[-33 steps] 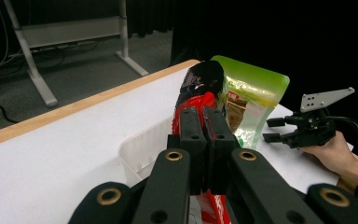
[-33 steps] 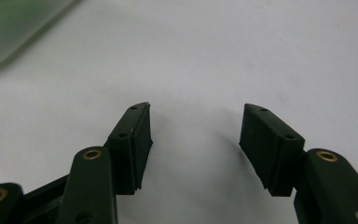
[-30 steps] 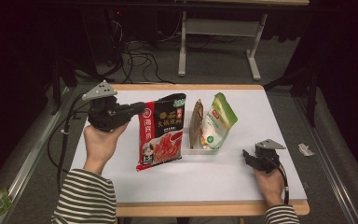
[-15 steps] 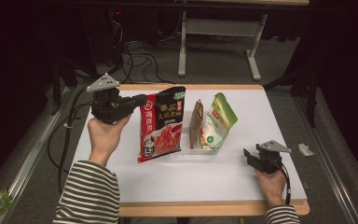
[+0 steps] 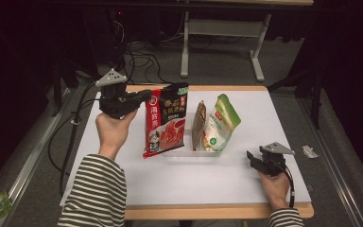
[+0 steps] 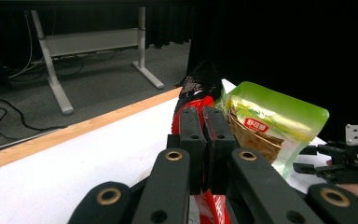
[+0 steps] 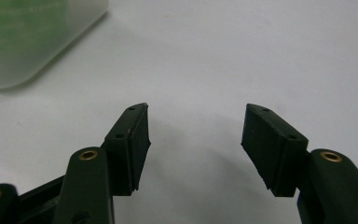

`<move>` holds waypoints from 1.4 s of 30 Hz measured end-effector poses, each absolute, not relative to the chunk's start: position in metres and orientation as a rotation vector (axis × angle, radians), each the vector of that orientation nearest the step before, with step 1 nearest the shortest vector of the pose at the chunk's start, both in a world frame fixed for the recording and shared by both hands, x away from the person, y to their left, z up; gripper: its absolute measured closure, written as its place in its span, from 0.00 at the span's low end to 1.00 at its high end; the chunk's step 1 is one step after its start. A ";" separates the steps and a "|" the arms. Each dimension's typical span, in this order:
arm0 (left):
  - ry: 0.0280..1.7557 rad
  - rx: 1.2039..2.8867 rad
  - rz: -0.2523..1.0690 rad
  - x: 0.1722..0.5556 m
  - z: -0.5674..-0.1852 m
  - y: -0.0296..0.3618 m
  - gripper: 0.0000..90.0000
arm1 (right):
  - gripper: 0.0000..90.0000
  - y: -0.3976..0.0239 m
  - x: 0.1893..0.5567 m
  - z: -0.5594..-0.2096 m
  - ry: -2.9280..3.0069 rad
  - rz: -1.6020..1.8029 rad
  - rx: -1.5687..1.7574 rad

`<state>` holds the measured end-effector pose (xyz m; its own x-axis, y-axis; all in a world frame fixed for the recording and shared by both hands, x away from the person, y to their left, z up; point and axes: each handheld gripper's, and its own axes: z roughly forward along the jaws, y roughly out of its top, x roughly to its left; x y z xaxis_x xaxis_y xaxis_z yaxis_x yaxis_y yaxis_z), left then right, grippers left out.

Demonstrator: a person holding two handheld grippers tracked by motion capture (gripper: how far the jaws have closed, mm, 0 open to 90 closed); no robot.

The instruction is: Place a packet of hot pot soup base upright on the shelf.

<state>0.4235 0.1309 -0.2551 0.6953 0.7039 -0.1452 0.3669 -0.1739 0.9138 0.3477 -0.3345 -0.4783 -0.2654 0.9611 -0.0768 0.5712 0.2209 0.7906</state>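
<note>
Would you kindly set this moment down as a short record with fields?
surface: white table
left gripper: shut on the red bag's upper left edge, bag lifted and hanging tilted
red bag: just left of the clear tray
clear tray: holds the brown bag and the green bag, both upright
brown bag: left of the green bag
green bag: at the tray's right end
right gripper: open, holds nothing, low over the table near its front right

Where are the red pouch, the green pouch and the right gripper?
red pouch [image 5: 164, 124]: high view, middle of its printed front.
green pouch [image 5: 220, 124]: high view, its front face.
right gripper [image 7: 195, 140]: right gripper view, between its open jaws.
</note>
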 end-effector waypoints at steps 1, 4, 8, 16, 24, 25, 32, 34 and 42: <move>0.853 1.783 0.376 0.425 -0.256 0.130 0.98 | 0.46 -0.334 0.348 -0.478 1.926 0.882 1.408; 0.858 1.777 0.375 0.428 -0.257 0.127 0.98 | 0.46 -0.333 0.348 -0.478 1.923 0.878 1.406; 0.859 1.782 0.383 0.434 -0.260 0.120 0.98 | 0.46 -0.333 0.348 -0.479 1.927 0.873 1.400; 0.871 1.772 0.378 0.446 -0.265 0.112 0.98 | 0.46 -0.333 0.348 -0.479 1.928 0.874 1.396; 0.877 1.777 0.387 0.453 -0.270 0.102 0.98 | 0.45 -0.332 0.348 -0.479 1.931 0.869 1.404; 0.878 1.776 0.385 0.454 -0.271 0.102 0.98 | 0.45 -0.332 0.348 -0.479 1.930 0.870 1.403; 0.883 1.760 0.394 0.460 -0.276 0.096 0.98 | 0.45 -0.333 0.347 -0.478 1.929 0.872 1.406; 0.888 1.755 0.393 0.462 -0.278 0.094 0.98 | 0.45 -0.333 0.347 -0.479 1.920 0.880 1.408; 0.893 1.738 0.379 0.468 -0.285 0.086 0.98 | 0.45 -0.333 0.347 -0.478 1.926 0.876 1.402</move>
